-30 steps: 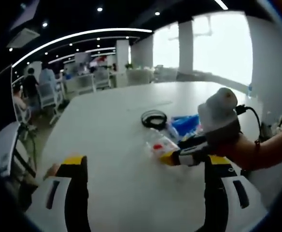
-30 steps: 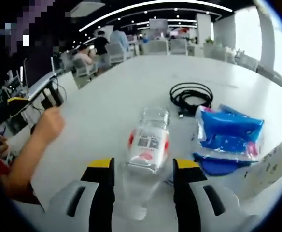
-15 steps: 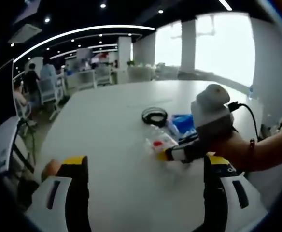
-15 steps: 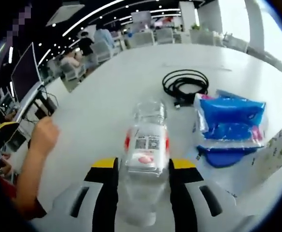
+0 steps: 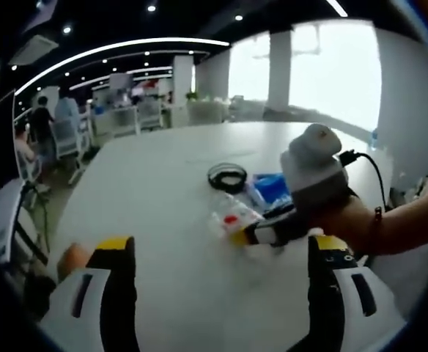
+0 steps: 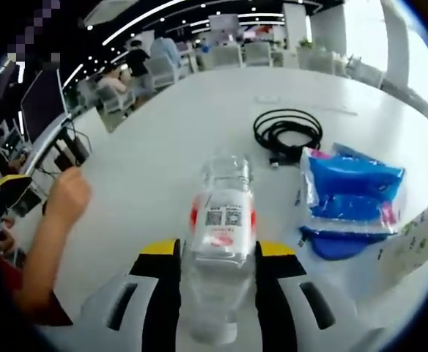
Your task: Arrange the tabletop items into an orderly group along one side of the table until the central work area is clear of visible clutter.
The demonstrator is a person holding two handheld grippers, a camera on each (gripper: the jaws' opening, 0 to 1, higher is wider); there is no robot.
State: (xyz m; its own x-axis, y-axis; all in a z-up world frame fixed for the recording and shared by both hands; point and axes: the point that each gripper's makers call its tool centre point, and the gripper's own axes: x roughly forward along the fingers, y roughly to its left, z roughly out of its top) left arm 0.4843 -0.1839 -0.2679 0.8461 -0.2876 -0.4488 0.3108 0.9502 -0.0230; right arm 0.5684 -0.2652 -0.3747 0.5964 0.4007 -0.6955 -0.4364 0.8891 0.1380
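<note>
- Right tool [image 6: 218,293]: jaws closed against both flanks of the clear plastic bottle [image 6: 221,235], gripping the lower body so the neck end points forward along the jaws; judged a hold for carrying it to the group at one side.
- Bottle: transparent, ribbed, with a red-and-white label bearing a square code; it lies lengthwise between the jaws, above the white counter [image 6: 170,147]; whether it touches the surface cannot be told.
- Left tool [image 5: 218,293]: jaws spread wide, nothing between them; it hangs over bare counter, judged kept clear while the right tool works.
- In the left gripper view the right tool [image 5: 272,231] shows from the side, bottle [image 5: 232,220] at its tip.
- Grouped items: coiled black cable [image 6: 287,132], blue packet [image 6: 349,194] and a white printed box [image 6: 412,246] lie close together to the right of the bottle; judged the collecting side.
</note>
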